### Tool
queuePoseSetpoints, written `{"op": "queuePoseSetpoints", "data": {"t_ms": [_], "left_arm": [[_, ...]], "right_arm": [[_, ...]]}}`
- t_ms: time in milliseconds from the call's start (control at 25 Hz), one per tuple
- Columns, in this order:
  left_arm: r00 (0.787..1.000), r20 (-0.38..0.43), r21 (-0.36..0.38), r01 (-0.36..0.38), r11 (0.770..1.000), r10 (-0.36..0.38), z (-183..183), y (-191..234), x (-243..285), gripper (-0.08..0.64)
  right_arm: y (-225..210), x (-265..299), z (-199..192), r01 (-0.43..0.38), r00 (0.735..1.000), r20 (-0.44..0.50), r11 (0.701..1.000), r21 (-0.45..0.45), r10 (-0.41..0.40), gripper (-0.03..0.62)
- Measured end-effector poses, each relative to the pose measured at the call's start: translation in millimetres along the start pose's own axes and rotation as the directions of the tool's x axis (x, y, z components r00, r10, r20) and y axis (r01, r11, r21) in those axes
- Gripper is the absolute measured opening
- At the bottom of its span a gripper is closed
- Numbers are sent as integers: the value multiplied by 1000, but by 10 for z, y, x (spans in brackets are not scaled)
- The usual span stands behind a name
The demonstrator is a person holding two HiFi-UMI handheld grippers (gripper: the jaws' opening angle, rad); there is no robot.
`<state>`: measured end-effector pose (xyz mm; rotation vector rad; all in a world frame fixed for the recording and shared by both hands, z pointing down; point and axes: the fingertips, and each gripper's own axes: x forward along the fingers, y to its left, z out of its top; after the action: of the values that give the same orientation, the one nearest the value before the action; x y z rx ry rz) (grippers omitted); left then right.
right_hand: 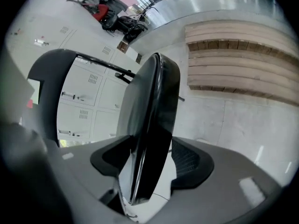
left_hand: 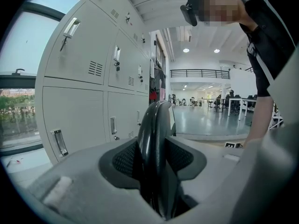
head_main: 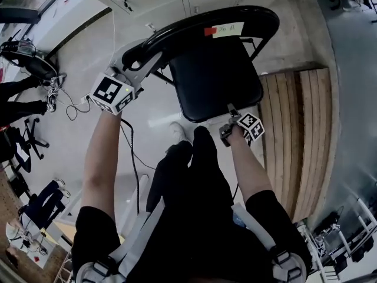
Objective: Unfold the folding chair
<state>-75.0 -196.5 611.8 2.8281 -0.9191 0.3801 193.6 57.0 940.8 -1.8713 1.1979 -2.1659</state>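
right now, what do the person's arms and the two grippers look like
Both grippers have light grey moulded bodies with dark, textured pads. The left gripper and the right gripper each carry a cube of black-and-white square markers. A thin black cable trails from the left one. The person wears black short sleeves and pale harness straps.

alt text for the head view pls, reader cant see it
Seen from above, a person's left gripper clamps the curved backrest of a black folding chair while the right gripper straddles the front edge of the seat, jaws open. Wooden slats lie to the right.
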Motion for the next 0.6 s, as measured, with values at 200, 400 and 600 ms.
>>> {"op": "queuePoseSetpoints", "data": {"t_ms": [200,400,600], "left_arm": [[1000,-22,-2,-14,1000,14,-36,-13,13,173],[999,-33,-14,-9,1000,8,-71,37,117,173],[1000,-19,-15,2,1000,-2,-70,20,171,175]], "right_arm": [[351,-378,51,59,998,24,961,-272,-54,178],[999,-583,324,-49,997,34,915,-400,68,162],[1246,-522,324,-67,997,-6,867,-494,74,138]]}}
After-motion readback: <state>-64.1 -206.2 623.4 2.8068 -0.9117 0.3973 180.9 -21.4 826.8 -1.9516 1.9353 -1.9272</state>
